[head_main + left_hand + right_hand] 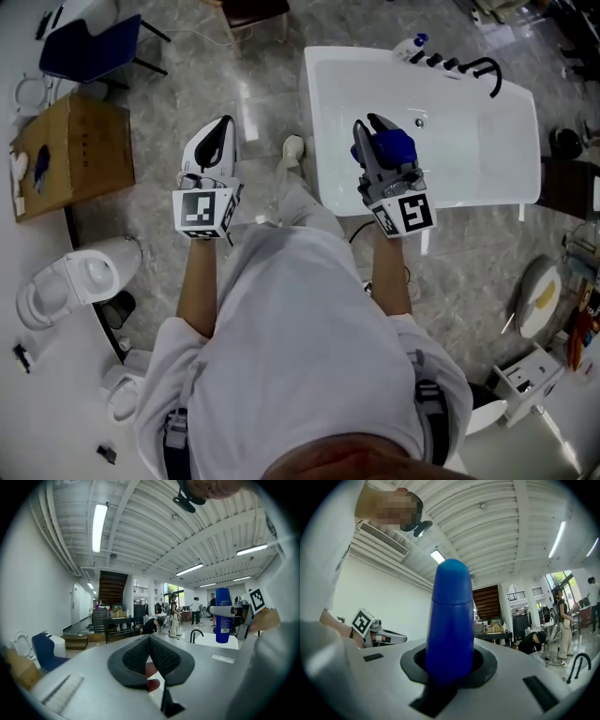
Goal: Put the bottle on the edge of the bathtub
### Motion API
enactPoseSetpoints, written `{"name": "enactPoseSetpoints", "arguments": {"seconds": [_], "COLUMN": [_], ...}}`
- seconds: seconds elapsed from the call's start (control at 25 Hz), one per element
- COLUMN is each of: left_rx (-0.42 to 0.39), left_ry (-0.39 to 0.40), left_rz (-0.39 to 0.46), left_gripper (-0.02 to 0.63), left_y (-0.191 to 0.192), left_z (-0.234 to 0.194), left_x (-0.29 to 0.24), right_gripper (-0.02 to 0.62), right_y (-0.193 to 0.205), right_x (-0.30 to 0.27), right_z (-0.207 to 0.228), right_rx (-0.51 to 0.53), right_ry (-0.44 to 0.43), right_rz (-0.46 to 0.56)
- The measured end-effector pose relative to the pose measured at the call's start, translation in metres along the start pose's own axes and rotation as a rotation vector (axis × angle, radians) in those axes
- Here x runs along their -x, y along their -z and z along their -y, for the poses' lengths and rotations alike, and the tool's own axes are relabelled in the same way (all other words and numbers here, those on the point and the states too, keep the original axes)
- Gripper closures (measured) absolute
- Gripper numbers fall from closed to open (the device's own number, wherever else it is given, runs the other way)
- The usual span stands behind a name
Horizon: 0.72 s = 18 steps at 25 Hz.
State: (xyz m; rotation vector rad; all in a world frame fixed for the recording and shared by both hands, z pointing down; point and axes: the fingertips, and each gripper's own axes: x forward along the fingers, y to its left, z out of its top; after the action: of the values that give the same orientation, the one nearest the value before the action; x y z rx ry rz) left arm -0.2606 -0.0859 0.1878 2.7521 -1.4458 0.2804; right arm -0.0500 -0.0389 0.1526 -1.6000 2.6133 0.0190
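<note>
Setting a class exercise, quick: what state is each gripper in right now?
Left gripper: closed, holding nothing.
Right gripper: closed on the blue bottle.

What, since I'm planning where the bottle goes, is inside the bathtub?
The bathtub looks bare white inside, with one small round fitting on its far wall. The right gripper, holding the blue bottle, covers part of the near-left basin, so that patch cannot be seen.

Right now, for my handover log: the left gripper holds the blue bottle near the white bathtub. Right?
No. It is the right gripper that holds the blue bottle near the white bathtub; the right gripper view shows its jaws shut on it.
</note>
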Motion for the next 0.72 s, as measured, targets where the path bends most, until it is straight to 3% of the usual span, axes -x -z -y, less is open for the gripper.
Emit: {"name": "enactPoseSetpoints", "arguments": {"seconds": [0.12, 0.4, 0.56, 0.72], "left_rx": [-0.046, -0.07, -0.012, -0.043], "left_ry": [0.048, 0.164, 0.178, 0.225], "left_rz": [-0.012, -0.012, 0.018, -0.007], "left_gripper": [0.609, 0.609, 0.609, 0.607], "left_y": [-0.002, 0.016, 0.029, 0.065], "left_z": [-0.014, -0.029, -0.03, -0.032], "left_x": [-0.062, -0.183, -0.239, -0.283], "right_gripper": [0.508, 0.508, 0.508, 0.508], "right_y": [0.007, 0.041, 0.08, 0.131], "right_x": [-0.034, -0.106, -0.135, -0.158], "right_z": [0.042, 0.135, 0.184, 0.222], "right_rx": [-0.002, 0.032, 0.053, 0.069], "right_ry": [0.034, 0.11, 0.167, 0.23], "right_rz": [0.031, 0.06, 0.052, 0.028]}}
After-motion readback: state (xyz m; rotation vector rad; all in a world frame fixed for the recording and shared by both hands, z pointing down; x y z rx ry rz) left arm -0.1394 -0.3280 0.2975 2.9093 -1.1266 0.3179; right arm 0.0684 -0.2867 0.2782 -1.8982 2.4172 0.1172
